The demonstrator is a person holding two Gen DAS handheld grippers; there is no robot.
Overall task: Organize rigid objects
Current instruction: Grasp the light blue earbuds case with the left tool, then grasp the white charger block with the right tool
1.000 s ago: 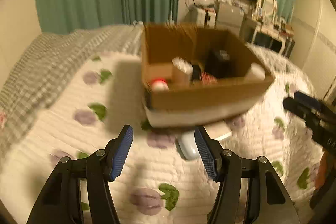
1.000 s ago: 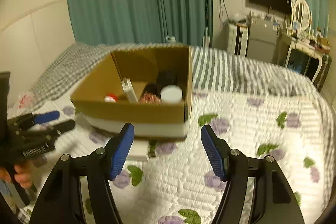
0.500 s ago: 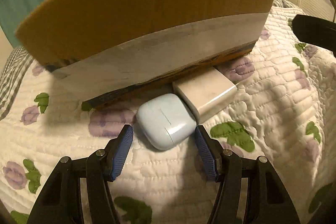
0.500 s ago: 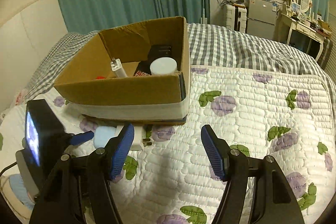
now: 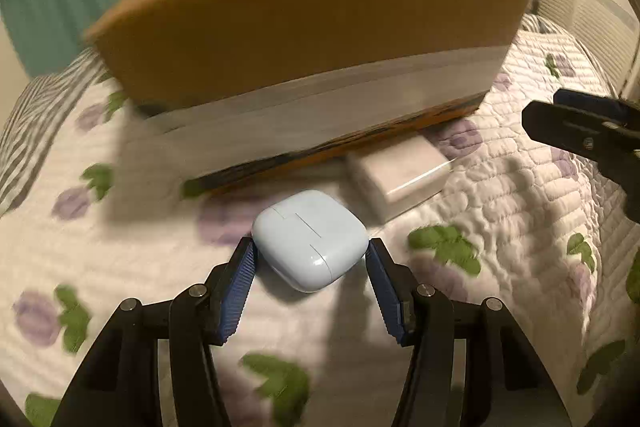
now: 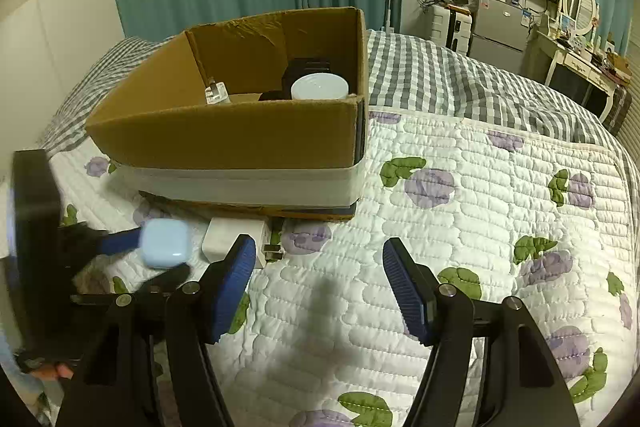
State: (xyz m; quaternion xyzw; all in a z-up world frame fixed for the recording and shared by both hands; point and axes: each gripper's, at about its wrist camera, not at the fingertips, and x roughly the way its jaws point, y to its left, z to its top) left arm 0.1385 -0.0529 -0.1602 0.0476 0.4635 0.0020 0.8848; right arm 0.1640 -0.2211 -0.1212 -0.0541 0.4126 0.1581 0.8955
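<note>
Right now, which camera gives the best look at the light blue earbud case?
The left wrist view: the earbud case sits centred and sharp between the left gripper fingers, lid seam visible. The right wrist view shows it small and blurred at the left, beside the white charger.

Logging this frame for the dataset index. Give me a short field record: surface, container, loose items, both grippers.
surface: quilted floral bedspread
container: open cardboard box on the bedspread, white band along its base
in box: white round lid, a dark item behind it, a small plug
loose items: pale blue earbud case; white charger beside it, against the box
left gripper: jaws just closing, pads at both sides of the earbud case, case on the bedspread
right gripper: open, nothing between its jaws, above bare bedspread
</note>
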